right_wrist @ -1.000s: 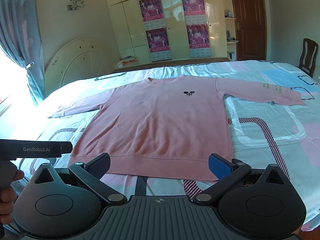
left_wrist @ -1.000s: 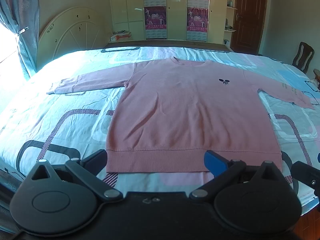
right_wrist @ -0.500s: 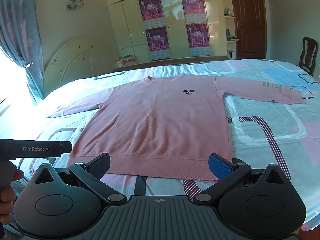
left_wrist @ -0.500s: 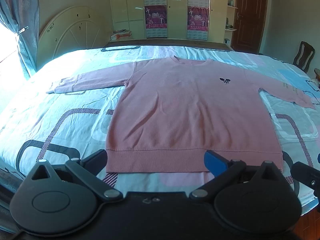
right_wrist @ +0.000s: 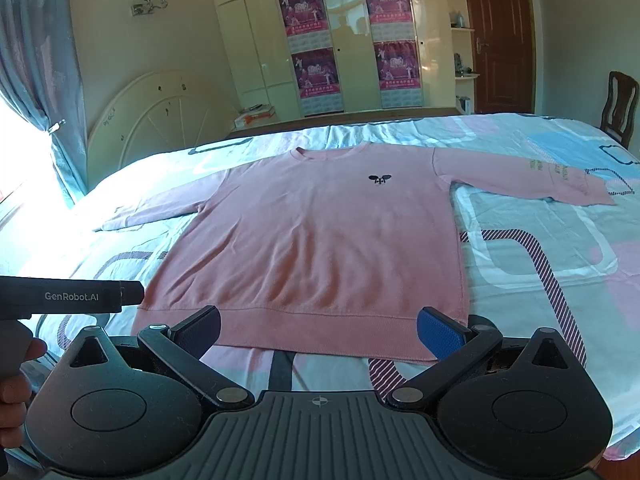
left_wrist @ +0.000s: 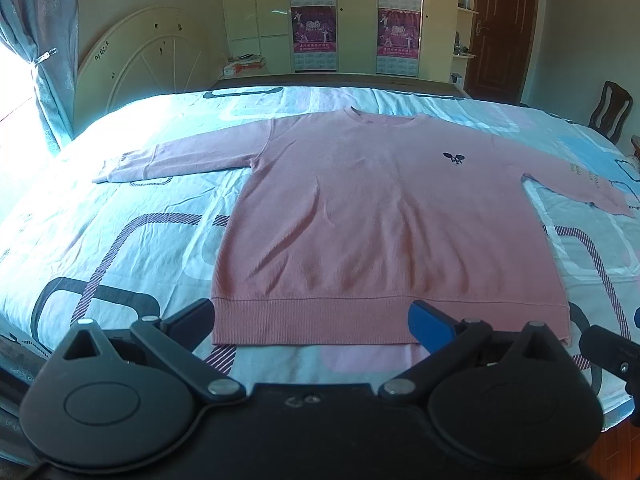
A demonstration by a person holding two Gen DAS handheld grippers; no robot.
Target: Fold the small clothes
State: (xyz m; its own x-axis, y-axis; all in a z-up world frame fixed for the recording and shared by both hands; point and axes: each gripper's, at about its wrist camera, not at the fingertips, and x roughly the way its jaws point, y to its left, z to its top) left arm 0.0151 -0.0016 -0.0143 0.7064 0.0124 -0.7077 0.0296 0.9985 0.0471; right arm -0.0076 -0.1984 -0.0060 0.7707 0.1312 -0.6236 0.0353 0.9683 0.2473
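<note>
A pink long-sleeved sweater (left_wrist: 376, 216) lies flat and face up on the bed, both sleeves spread out, its hem towards me. It also shows in the right wrist view (right_wrist: 320, 240). My left gripper (left_wrist: 312, 322) is open and empty, just short of the hem's left half. My right gripper (right_wrist: 318, 330) is open and empty, just short of the hem's right half. The left gripper's body (right_wrist: 68, 300) shows at the left edge of the right wrist view.
The bed (left_wrist: 120, 240) has a pale blue and pink patterned sheet. A white headboard (left_wrist: 148, 64) stands at the far left beside a curtain (left_wrist: 44, 52). Wardrobes with posters (right_wrist: 352, 40) line the back wall. A wooden chair (right_wrist: 620, 108) stands at the far right.
Both grippers have edged slightly closer to the sweater's hem. The sweater has not moved.
</note>
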